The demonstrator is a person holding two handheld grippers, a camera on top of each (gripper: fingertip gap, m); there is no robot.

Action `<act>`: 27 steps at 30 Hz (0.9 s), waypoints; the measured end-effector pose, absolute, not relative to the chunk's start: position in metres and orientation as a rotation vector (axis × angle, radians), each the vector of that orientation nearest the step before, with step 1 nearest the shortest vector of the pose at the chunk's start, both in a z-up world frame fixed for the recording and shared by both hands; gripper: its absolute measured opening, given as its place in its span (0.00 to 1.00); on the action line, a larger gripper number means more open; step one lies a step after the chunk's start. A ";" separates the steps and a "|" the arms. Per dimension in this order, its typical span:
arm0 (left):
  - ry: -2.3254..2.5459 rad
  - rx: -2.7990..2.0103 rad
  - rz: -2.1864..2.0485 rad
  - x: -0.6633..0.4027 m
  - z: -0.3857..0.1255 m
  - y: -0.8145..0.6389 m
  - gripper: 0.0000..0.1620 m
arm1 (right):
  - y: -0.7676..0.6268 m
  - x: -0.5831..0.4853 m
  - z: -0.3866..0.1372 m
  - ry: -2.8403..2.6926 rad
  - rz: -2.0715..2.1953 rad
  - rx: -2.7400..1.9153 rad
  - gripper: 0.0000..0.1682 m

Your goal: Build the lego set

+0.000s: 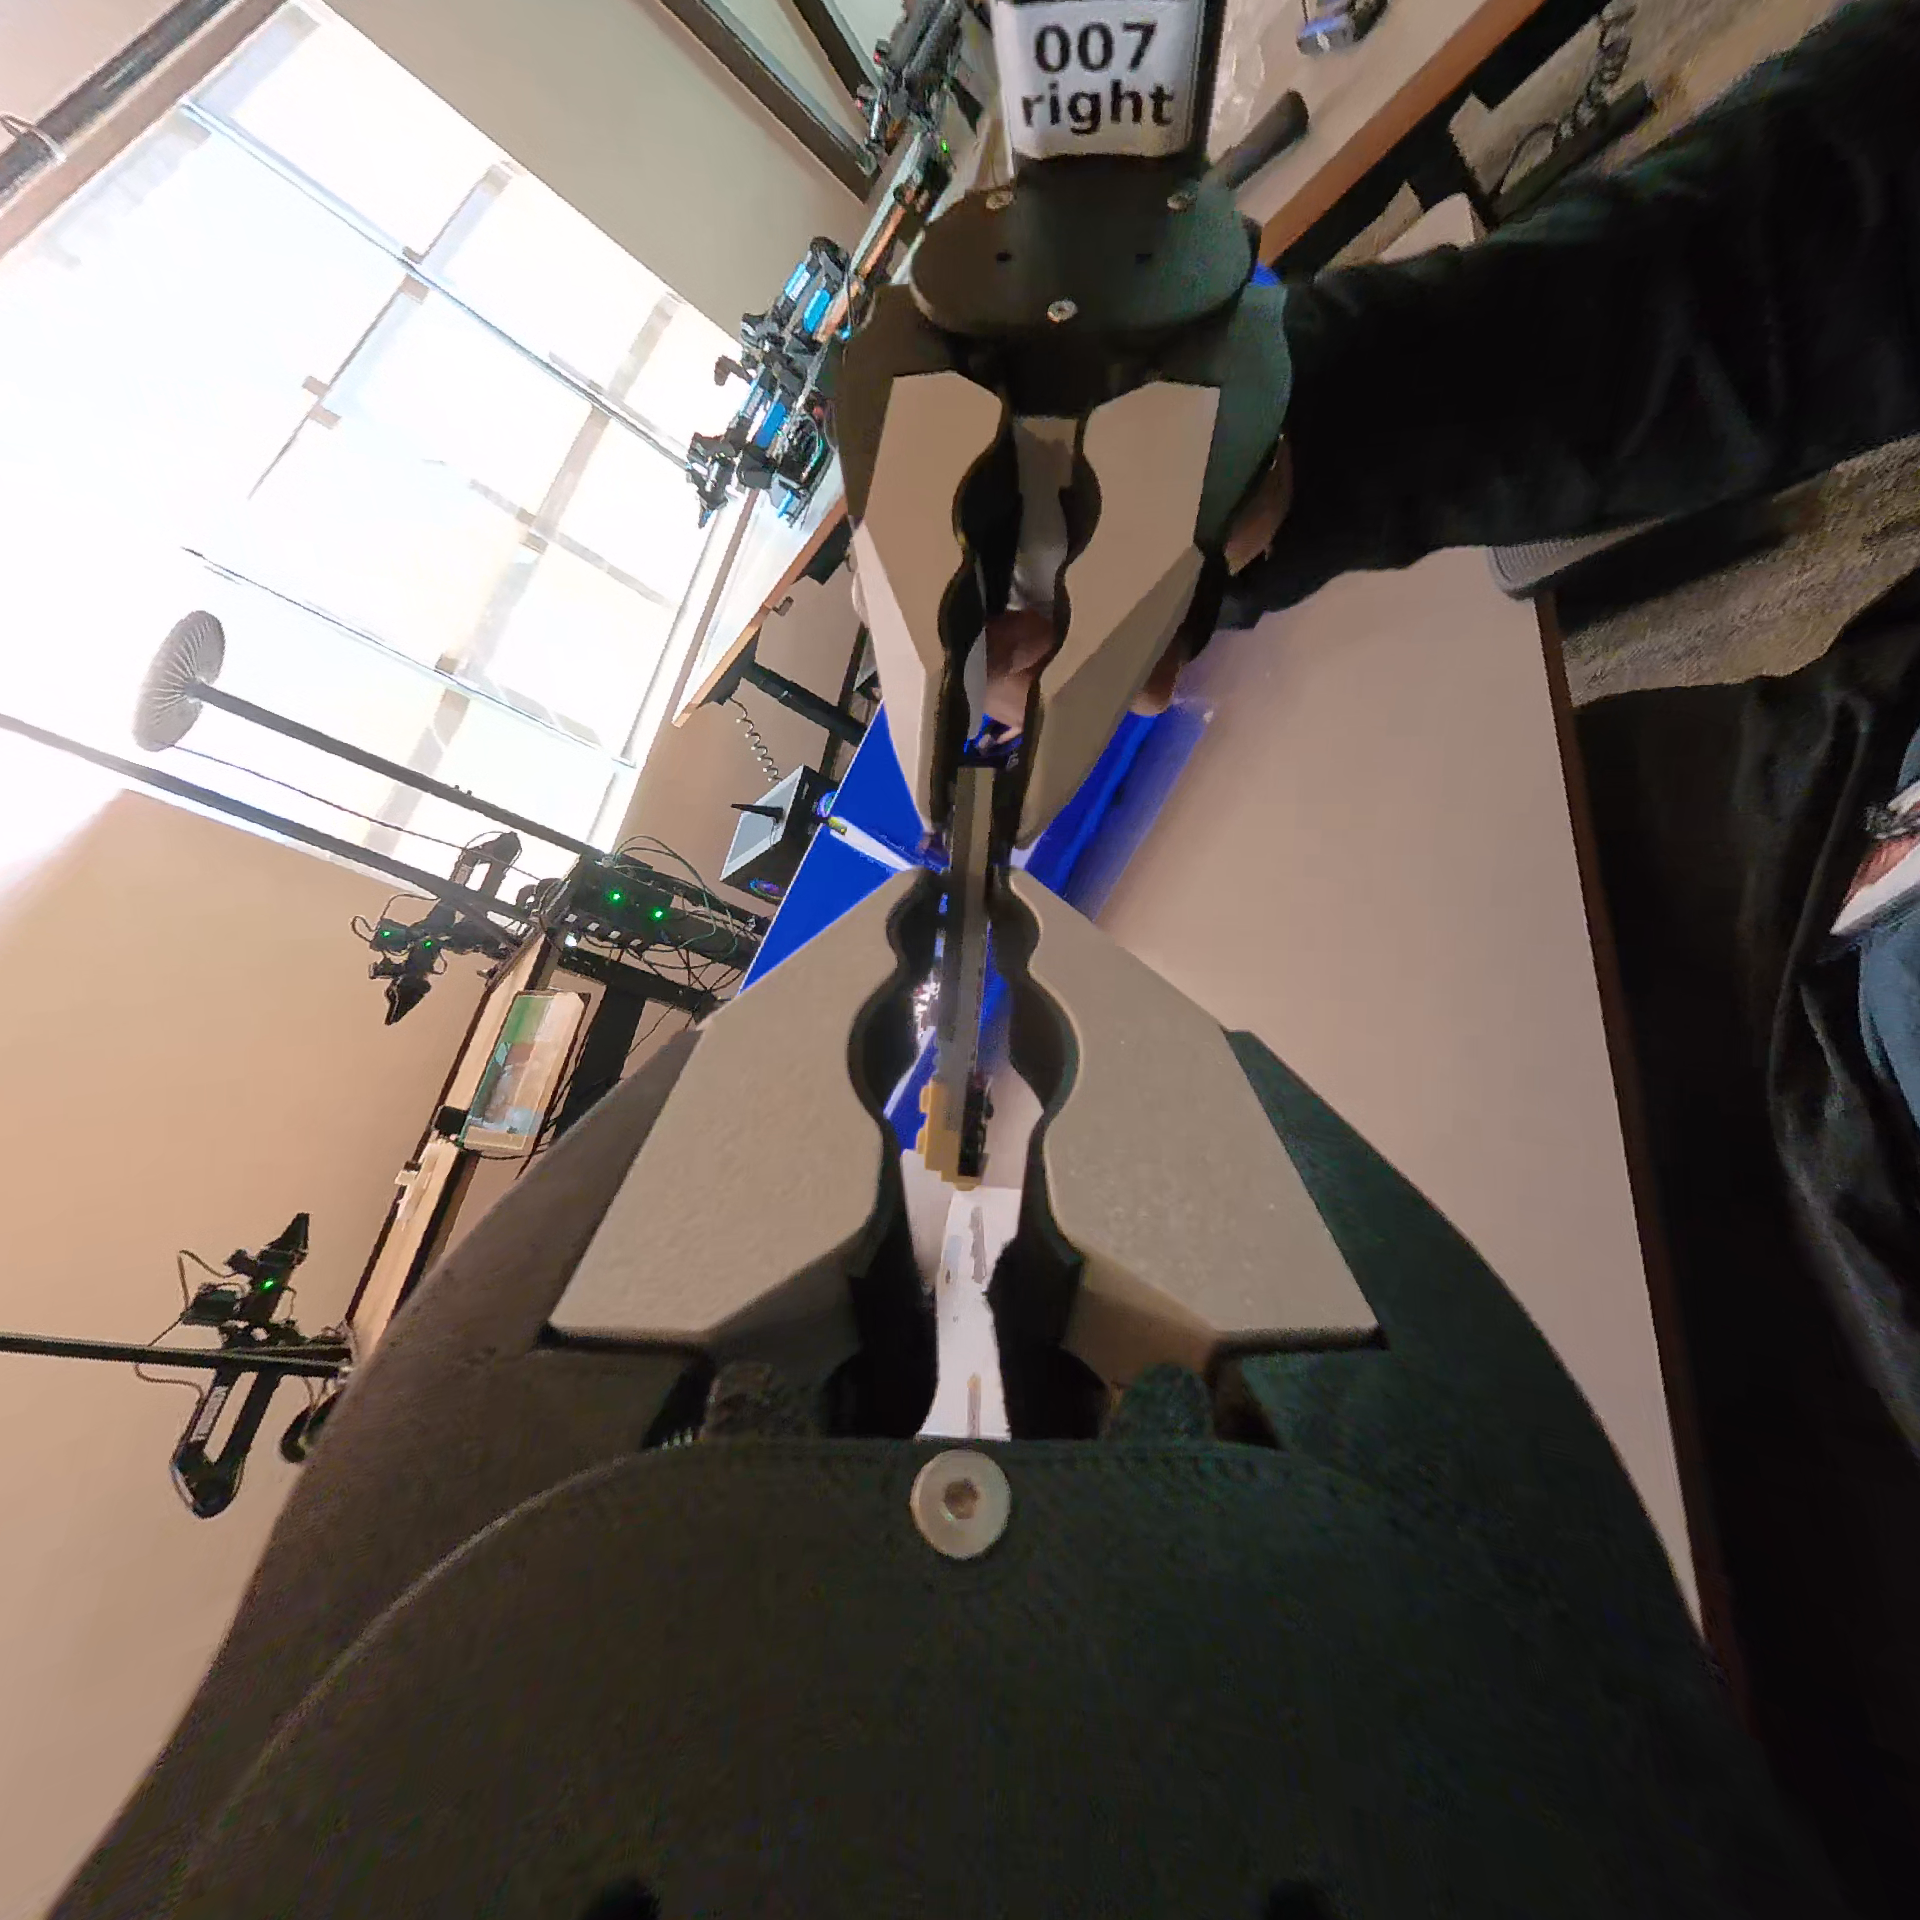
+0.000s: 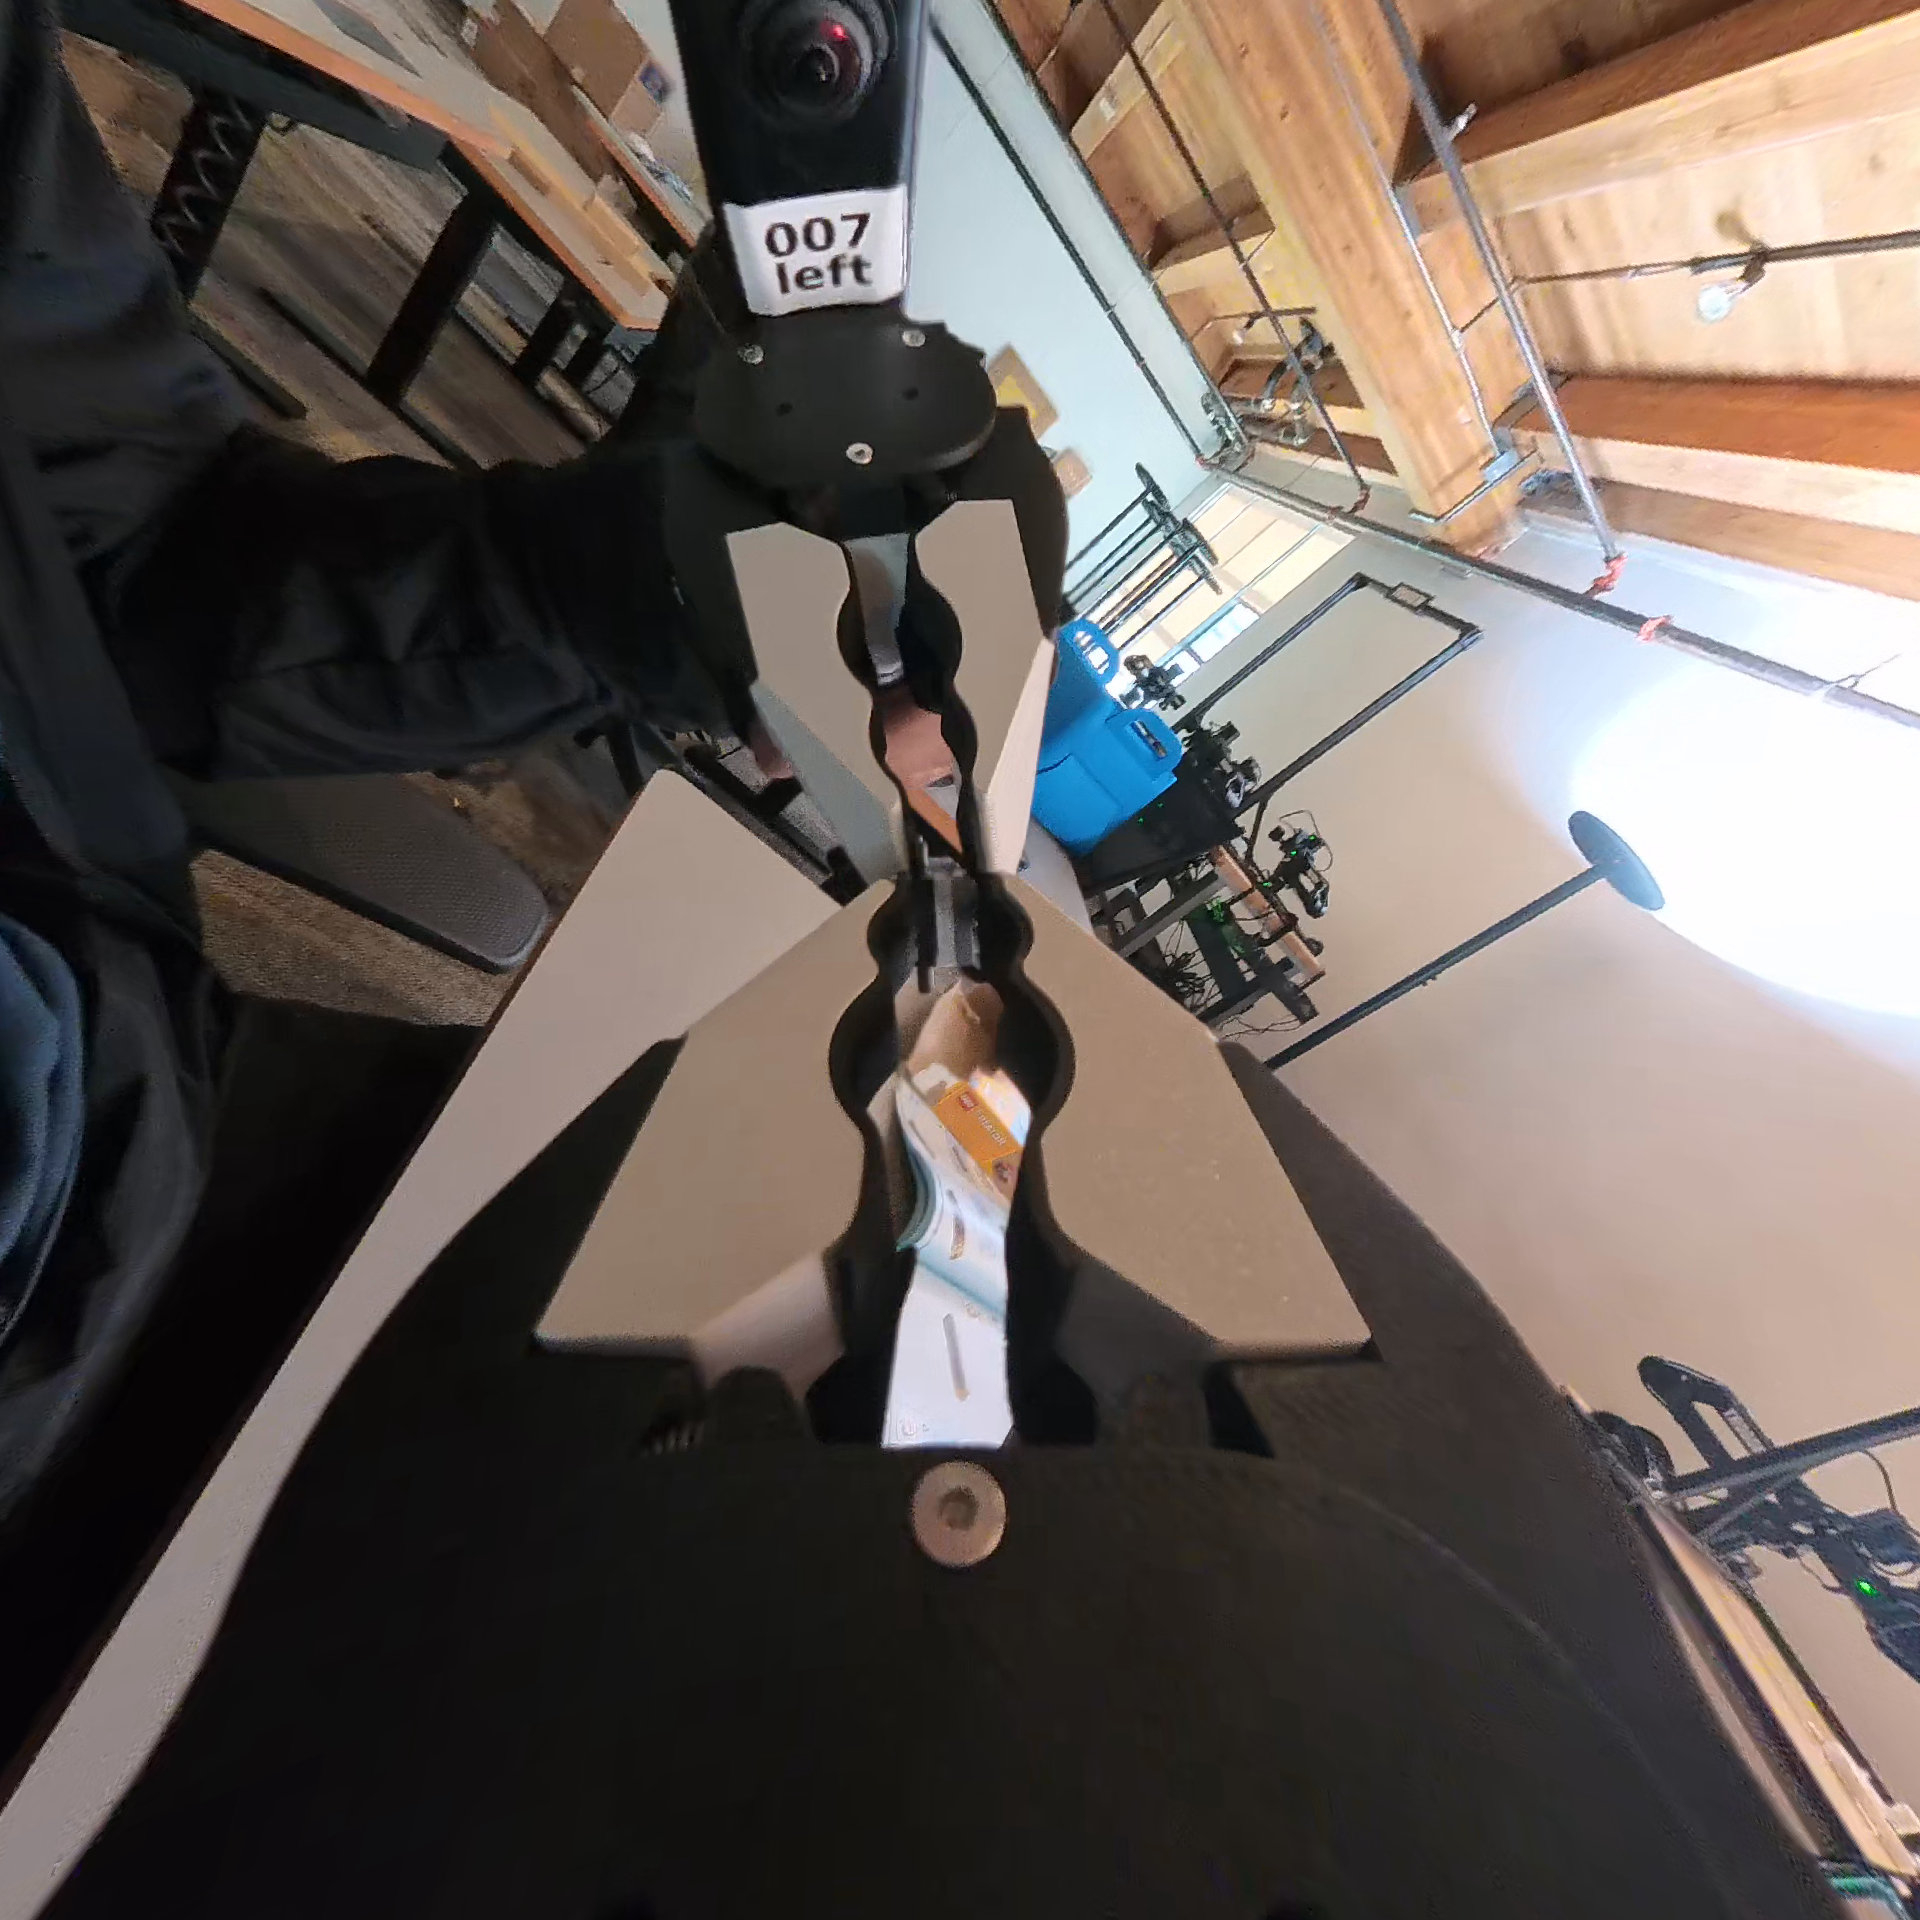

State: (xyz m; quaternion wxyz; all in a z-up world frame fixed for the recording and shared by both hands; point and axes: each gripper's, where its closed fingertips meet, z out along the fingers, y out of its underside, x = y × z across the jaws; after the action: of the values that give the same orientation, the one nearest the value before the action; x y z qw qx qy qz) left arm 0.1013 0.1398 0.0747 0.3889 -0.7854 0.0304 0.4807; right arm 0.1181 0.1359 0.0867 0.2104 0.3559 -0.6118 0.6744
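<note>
A long, thin grey lego assembly (image 1: 966, 956) with tan and black pieces at its near end is held in the air between the two grippers, which face each other tip to tip. In the left wrist view my left gripper (image 1: 961, 894) is shut on it, with the strip running back between the fingers. My right gripper (image 1: 982, 821) is shut on its far end. In the right wrist view my right gripper (image 2: 940, 899) pinches the dark grey piece (image 2: 943, 925), and the left gripper (image 2: 935, 847) meets it from the far side.
The pale table (image 1: 1351, 935) lies below, with a blue box (image 1: 1101, 831) on it. An instruction booklet (image 2: 951, 1226) and an orange lego box (image 2: 977, 1132) show through the right fingers. Dark sleeves (image 1: 1558, 364) hold both grippers. A blue bin (image 2: 1101, 748) stands behind. Less than 4 cm separates the two grippers' tips.
</note>
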 end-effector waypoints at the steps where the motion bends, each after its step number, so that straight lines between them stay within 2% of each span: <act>1: 0.075 -1.990 1.210 0.102 0.075 0.139 0.06 | 0.135 0.119 0.087 -1.696 1.879 0.992 0.08; 27: 0.094 -1.826 1.055 0.120 0.087 0.145 0.07 | 0.140 0.134 0.100 -1.652 2.106 0.980 0.08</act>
State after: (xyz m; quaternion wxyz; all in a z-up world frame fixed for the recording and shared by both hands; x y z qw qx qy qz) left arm 0.1203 0.1451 0.0873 0.4926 -0.7528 0.0388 0.4349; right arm 0.1341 0.1402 0.1004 0.1452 0.3403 -0.5735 0.7309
